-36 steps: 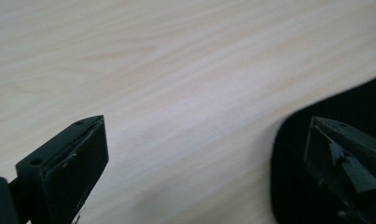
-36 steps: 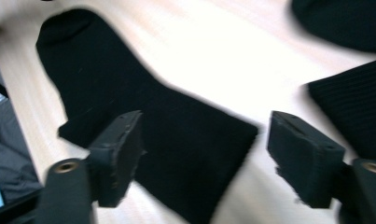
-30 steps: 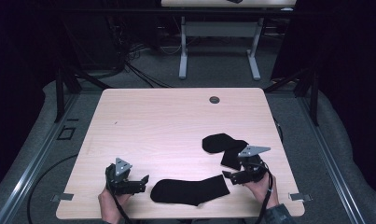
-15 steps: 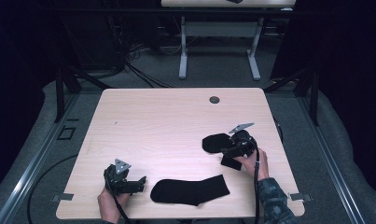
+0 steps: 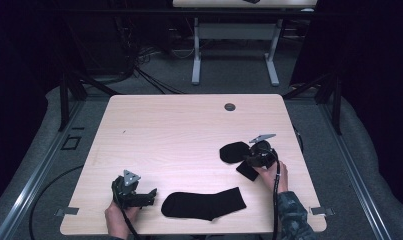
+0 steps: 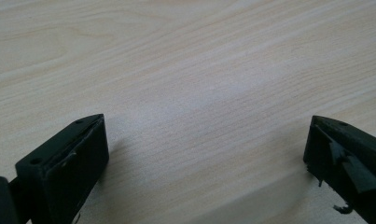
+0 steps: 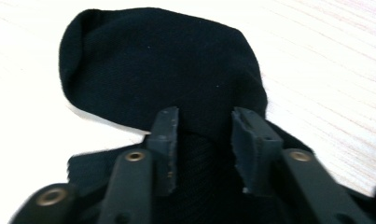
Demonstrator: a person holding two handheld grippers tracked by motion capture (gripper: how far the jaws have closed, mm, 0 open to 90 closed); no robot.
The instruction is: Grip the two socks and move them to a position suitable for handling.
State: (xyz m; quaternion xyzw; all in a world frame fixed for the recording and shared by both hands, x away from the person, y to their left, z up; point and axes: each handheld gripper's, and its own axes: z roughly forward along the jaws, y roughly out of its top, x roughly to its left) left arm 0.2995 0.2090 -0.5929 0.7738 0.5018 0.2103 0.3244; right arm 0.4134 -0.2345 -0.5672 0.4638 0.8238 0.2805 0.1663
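High view: right gripper (image 5: 250, 161) at right centre over the crumpled black sock (image 5: 234, 152); flat black sock (image 5: 204, 204) bottom centre. Left gripper view: left gripper (image 6: 206, 154) jaws spread over bare table (image 6: 185, 60). Right gripper view: jaws, just closing, pinch a sock fold at centre.

On the table (image 5: 189, 130) two socks lay apart: the flat sock (image 5: 204, 204) stretched along the near edge, a little right of the middle, and the folded sock (image 5: 235, 152) lay farther back, toward the right edge. The left gripper (image 5: 148, 196) sat just left of the flat sock, at the near left. The right gripper (image 5: 249, 159) was on the folded sock, and a round grommet (image 5: 230, 107) sat near the far edge.
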